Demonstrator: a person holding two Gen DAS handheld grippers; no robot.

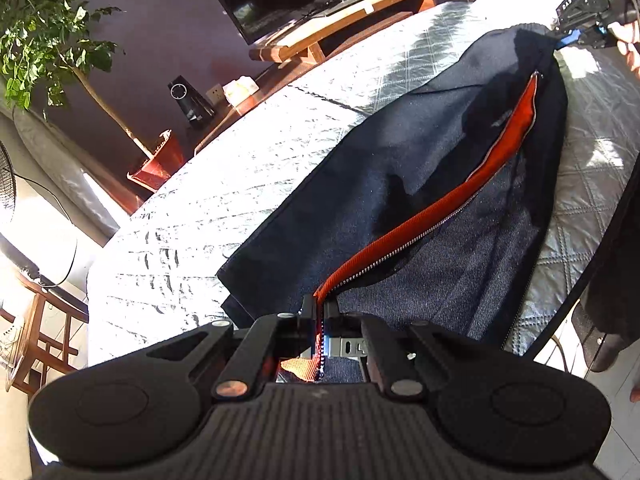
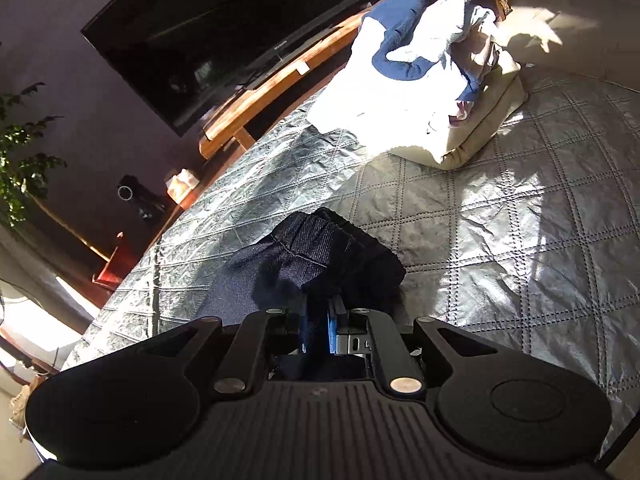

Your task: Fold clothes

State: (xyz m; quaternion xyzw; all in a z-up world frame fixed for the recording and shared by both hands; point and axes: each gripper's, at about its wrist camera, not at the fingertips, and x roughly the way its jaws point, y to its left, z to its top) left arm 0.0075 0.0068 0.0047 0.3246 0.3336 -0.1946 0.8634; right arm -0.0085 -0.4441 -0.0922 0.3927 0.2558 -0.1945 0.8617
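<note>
A dark denim garment [image 1: 420,168] with an orange-lined zipper [image 1: 504,148] lies stretched across the quilted silver cover [image 1: 240,184]. My left gripper [image 1: 319,306] is shut on its near end, pinching the orange zipper edge between the fingers. At the far end, the right gripper [image 1: 576,36] holds the gathered waistband. In the right wrist view, my right gripper [image 2: 320,306] is shut on the bunched dark denim garment [image 2: 320,252], whose elastic band curls up in front of the blue pads.
A heap of white, blue and beige clothes [image 2: 432,76] sits at the far side of the cover [image 2: 520,232]. Beyond the edge stand a wooden TV bench [image 1: 352,12] with a television [image 2: 224,40], a potted plant [image 1: 48,44] and a fan.
</note>
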